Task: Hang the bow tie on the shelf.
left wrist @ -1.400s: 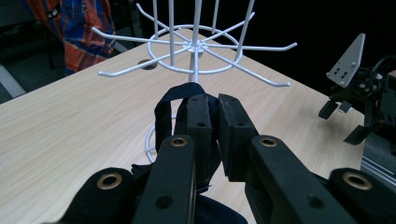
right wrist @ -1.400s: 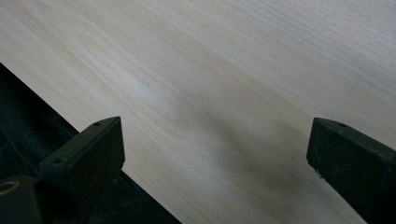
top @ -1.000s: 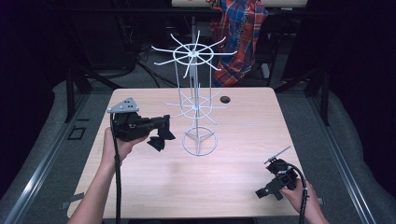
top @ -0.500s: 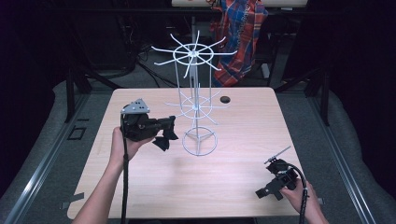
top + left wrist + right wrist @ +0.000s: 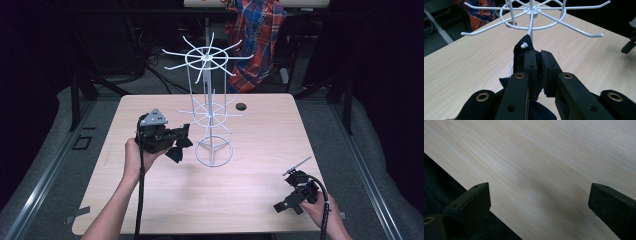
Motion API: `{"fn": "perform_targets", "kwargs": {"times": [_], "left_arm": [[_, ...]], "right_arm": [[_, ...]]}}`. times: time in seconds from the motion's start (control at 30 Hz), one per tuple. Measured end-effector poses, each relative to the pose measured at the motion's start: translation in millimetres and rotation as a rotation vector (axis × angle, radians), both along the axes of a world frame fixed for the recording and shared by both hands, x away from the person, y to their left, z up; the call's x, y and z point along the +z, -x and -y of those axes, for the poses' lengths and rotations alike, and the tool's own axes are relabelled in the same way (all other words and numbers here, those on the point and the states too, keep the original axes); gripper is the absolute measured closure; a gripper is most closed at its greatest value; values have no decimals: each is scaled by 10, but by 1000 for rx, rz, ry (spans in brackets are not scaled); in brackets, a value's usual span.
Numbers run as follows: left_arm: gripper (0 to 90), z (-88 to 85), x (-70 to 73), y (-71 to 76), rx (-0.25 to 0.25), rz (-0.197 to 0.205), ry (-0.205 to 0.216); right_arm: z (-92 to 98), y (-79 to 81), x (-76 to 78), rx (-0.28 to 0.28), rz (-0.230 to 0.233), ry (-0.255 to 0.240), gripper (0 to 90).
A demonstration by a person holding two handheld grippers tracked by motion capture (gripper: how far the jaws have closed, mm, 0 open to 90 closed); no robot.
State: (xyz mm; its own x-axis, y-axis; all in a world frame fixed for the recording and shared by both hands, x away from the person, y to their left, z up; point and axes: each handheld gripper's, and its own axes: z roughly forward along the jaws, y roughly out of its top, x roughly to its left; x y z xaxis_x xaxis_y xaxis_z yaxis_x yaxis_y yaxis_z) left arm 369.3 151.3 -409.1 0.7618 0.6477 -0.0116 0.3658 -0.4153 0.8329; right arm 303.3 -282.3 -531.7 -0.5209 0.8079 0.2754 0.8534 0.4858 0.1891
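Note:
A white wire rack (image 5: 212,115) with radiating hooks stands at the middle of the wooden table (image 5: 165,205). My left gripper (image 5: 183,136) is just left of the rack's lower tier, shut on a dark navy cloth item (image 5: 176,151) that hangs below the jaws. In the left gripper view the gripper (image 5: 537,56) pinches the cloth (image 5: 520,53), and a small white plastic clip (image 5: 524,45) on it sits just under the rack's hooks (image 5: 584,31). My right gripper (image 5: 290,192) rests near the table's front right corner, open and holding nothing. In its own view the gripper (image 5: 539,202) has wide-apart jaws over bare wood.
A small black round hole (image 5: 241,106) lies in the table behind the rack. A plaid cloth (image 5: 260,40) hangs on furniture beyond the far edge. The table's edge and dark floor (image 5: 439,185) are close to the right gripper.
My left gripper has carried the dark cloth to the right, closer to the rack's lower hooks. The right gripper has stayed in place.

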Motion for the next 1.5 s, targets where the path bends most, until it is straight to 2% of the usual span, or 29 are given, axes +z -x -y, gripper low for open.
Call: {"fn": "perform_targets", "kwargs": {"times": [0.37, 0.4, 0.5, 0.6, 0.67, 0.7, 0.93, 1.23, 1.5], "left_arm": [[844, 103, -80, -47, 26, 13, -22], [844, 148, -104, -61, 23, 7, -33], [844, 187, -132, -73, 19, 4, -46], [844, 186, -142, -76, 20, 1, -42], [844, 184, -146, -76, 25, 3, -40], [843, 184, -148, -77, 26, 3, -39], [828, 195, -180, -81, 45, 11, -37], [731, 186, -210, -82, 49, -6, -19], [608, 143, -220, -69, 57, -25, -10]], "right_arm": [[-4, -2, -5, 1, -2, 7, 38], [-16, 5, -10, -14, -1, -11, 38], [-2, -2, -3, 2, -1, 8, 38], [-8, 4, -12, -12, 1, -14, 38], [-3, -1, -5, 3, -1, 5, 38], [-14, 5, -7, -7, -1, -12, 38], [-17, 1, -11, -2, -4, -10, 38], [-18, 4, -14, -1, -4, -15, 38], [-15, -15, -9, 24, -11, 12, 37]]}}
